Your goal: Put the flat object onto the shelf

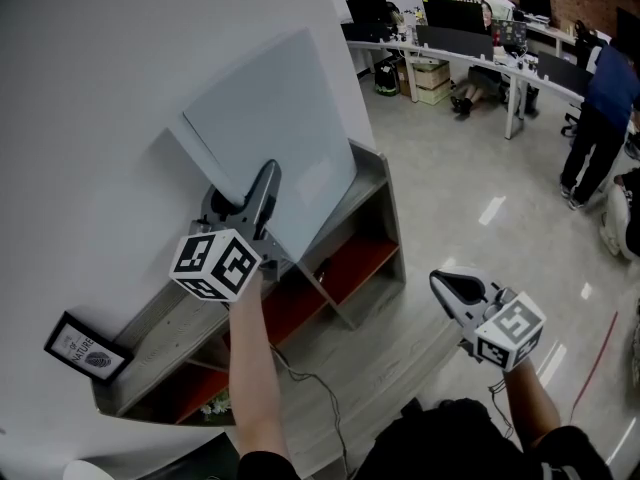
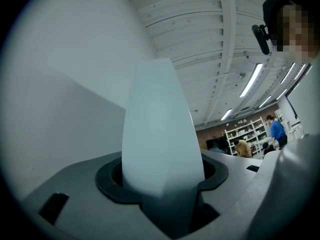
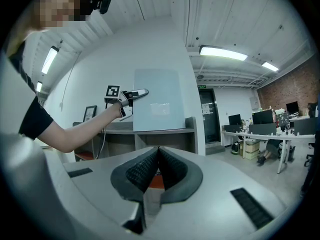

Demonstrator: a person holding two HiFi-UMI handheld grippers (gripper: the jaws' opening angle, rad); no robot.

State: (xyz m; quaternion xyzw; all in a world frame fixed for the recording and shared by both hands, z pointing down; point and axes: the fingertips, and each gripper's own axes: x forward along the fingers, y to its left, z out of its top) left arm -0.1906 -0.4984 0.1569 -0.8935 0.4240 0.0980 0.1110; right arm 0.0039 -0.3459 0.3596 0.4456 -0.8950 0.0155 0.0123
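Pale flat panel (image 1: 265, 118) atop shelf (image 1: 165, 333), left gripper (image 1: 268, 173) fingers clamped on it, right gripper (image 1: 438, 280) fingers together.

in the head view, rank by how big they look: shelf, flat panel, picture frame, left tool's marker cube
1. shelf
2. flat panel
3. picture frame and marker cube look alike; cube is nearer the camera

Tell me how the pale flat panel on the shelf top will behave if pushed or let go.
Probably stiff: the flat panel shows no sag though the left gripper holds only one edge. Likely light for its size, since one grip steadies it. Apt to tip: it seems to stand on its thin edge on the shelf.
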